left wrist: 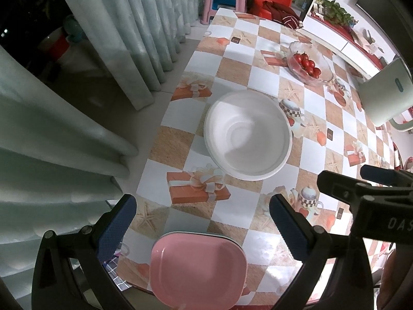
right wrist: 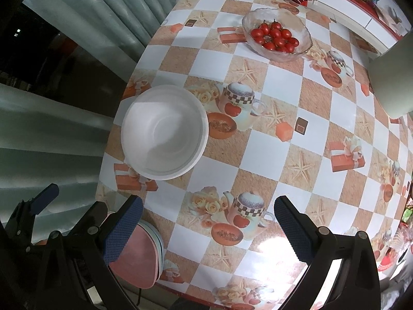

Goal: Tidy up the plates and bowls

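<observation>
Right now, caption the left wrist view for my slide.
Open left hand-held gripper above stacked pink plates, nested white bowls beyond.

Glossy white bowls (left wrist: 249, 134), matt pink plate (left wrist: 197, 271), shiny tablecloth (right wrist: 271, 155), glass bowl (right wrist: 277, 33)

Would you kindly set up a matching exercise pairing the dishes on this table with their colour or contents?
Things:
1. Bowl stack
2. Top plate
3. Glass bowl
4. Left tool

Descriptions:
A. Pink, at the near table edge
B. Holds red tomatoes
C. White and empty
D. Open above the plates

Pairs: 1-C, 2-A, 3-B, 4-D
</observation>
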`<state>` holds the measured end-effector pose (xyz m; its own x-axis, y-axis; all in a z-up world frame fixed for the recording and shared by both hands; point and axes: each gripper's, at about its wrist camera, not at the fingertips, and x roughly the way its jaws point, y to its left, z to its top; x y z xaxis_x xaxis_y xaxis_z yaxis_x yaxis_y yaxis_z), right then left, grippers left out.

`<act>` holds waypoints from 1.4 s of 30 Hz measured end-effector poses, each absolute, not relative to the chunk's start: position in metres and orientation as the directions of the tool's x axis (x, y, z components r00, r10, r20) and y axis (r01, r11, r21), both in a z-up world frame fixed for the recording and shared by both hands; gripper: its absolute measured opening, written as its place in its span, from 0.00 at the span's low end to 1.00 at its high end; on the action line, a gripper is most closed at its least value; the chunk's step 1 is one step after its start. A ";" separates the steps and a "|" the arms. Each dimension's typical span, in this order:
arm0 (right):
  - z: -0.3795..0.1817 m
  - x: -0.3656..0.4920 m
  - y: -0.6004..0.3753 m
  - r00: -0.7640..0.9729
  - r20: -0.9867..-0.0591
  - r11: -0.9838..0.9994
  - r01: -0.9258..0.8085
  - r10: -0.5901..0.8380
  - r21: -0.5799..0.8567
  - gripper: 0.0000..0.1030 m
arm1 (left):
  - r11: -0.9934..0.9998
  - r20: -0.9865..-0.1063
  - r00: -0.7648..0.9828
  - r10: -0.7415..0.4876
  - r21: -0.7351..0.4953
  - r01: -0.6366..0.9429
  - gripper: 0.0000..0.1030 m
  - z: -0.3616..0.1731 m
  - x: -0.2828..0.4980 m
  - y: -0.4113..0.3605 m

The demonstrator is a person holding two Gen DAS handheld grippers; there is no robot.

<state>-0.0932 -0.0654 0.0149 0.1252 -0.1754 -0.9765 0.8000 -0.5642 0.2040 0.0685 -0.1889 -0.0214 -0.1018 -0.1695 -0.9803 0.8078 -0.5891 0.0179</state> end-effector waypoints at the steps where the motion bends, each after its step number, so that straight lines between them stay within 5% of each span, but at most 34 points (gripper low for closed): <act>1: 0.015 -0.093 -0.065 0.126 -0.976 -0.565 0.800 -0.175 0.204 0.99 | -0.589 -0.981 -0.102 -0.167 0.017 0.808 1.00 -0.022 0.069 -0.189; 42: 0.005 -0.101 -0.072 0.120 -0.983 -0.556 0.813 -0.137 0.176 0.99 | -0.613 -0.988 -0.064 -0.140 0.036 0.789 1.00 -0.036 0.058 -0.194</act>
<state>-0.1005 -0.0722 0.0050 0.1197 -0.1369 -0.9833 0.8125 -0.5557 0.1763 0.0584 -0.1936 -0.0362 -0.0639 -0.1396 -0.9881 0.7893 -0.6130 0.0355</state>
